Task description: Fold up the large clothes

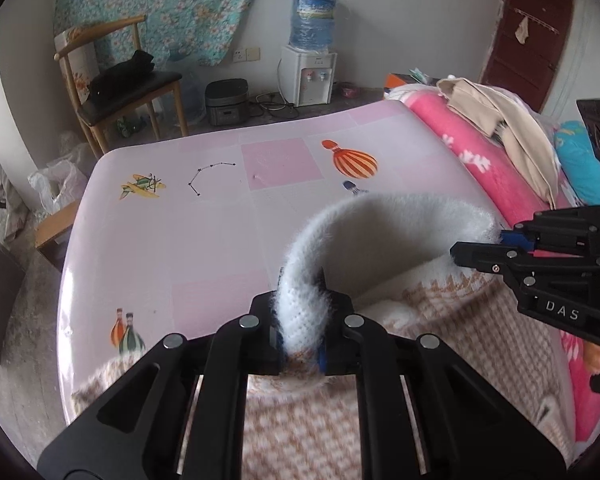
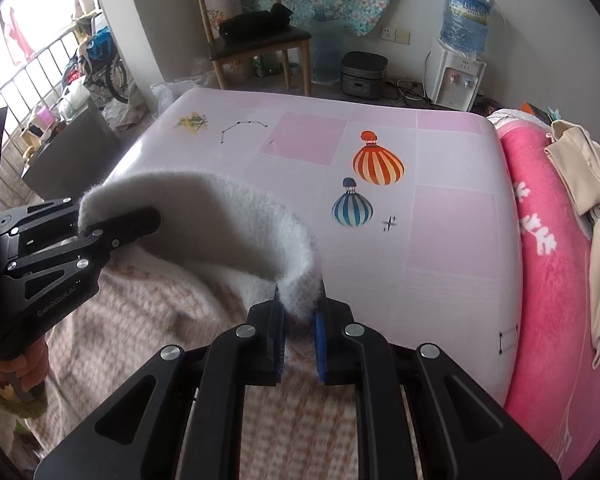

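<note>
currently both the left tool (image 1: 302, 320) and right tool (image 2: 299, 316) are clamped on the white hem of the sweater (image 1: 380, 360), lifted off the tabletop (image 1: 180, 248); judged risk: thin fluffy bites may slip, dropping the fold askew.

The near part of the sweater (image 1: 320, 420) is blurred and cut off by the lower edge; its pinched hem is hidden between the tongs (image 2: 300, 320); the sweater's far tabletop (image 1: 160, 240) contact is hidden.
</note>
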